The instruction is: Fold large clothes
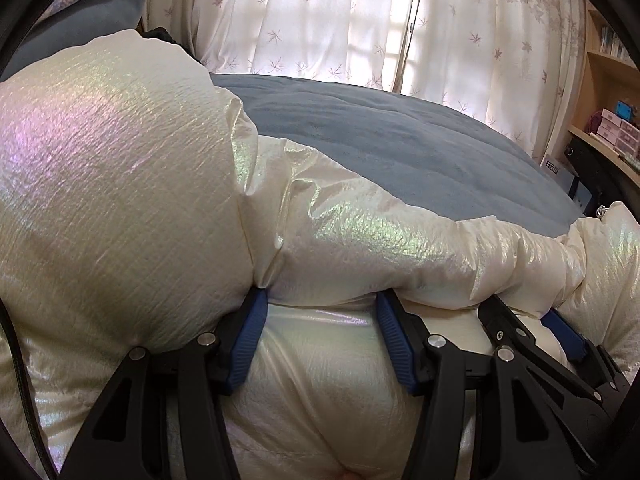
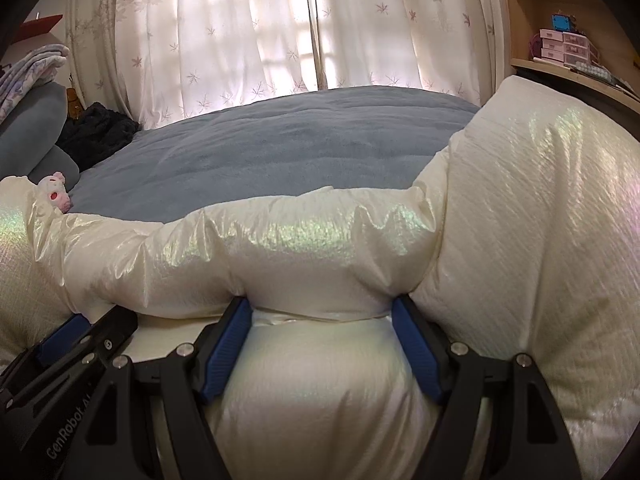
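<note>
The left gripper (image 1: 320, 300) was clamped on a thick fold of the jacket (image 1: 120, 180), its blue pads (image 1: 250, 340) sunk into the puffy cream fabric on either side. The right gripper (image 2: 322, 308) held the same garment in the same way, pads (image 2: 226, 352) pressed into a bulging fold, jaws fairly wide because the padding was bulky. In the left view the right gripper (image 1: 560, 328) showed at about 4 o'clock, just beside the left; in the right view the left gripper (image 2: 68, 336) sat at about 8 o'clock. So the two hands stood side by side on one edge of the jacket, neither nearer than the other. From each gripper the gathered edge ran across, from 9 to 3 o'clock, as a rolled ridge just past the fingertips. The jacket's bulk rose at 10 o'clock of the left gripper and at 2 o'clock of the right. Beyond the ridge, at 12 o'clock, lay the blue bed (image 2: 260, 148), bare out to the curtain (image 2: 240, 32). A small pink charm (image 2: 54, 188) hung at the jacket's left end. Judging from this, the coming move would carry the held edge forward toward 12 o'clock, both hands together, keeping the ridge square across.
</note>
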A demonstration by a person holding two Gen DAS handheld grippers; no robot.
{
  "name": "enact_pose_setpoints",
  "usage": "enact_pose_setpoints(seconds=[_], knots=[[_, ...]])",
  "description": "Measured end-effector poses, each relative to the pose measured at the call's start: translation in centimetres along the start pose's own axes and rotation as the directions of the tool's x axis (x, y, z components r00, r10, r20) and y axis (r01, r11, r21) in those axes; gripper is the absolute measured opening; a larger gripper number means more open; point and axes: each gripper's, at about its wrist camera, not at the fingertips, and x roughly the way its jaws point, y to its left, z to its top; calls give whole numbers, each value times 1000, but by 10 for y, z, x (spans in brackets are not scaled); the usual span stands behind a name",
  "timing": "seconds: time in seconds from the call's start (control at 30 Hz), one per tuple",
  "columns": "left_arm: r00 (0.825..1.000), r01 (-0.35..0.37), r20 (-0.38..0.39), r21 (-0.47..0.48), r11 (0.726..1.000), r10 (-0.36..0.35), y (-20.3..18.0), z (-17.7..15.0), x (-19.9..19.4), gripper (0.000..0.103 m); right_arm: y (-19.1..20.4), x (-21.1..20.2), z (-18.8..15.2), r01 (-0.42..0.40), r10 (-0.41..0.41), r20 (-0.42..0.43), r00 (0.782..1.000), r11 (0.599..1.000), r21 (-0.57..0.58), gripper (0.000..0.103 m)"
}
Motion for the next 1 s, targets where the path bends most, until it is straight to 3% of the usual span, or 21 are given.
enact_pose_setpoints(seconds=[0.83, 1.0], knots=[[1000, 10, -12, -12, 1000, -11, 5, 4, 6, 55, -1, 14, 4, -9, 9, -18, 1000, 1000, 6, 75], [999, 2, -48, -12, 1000, -3, 6, 10, 6, 55, 1, 18, 5, -2, 2, -33, 999, 1000, 2, 75]])
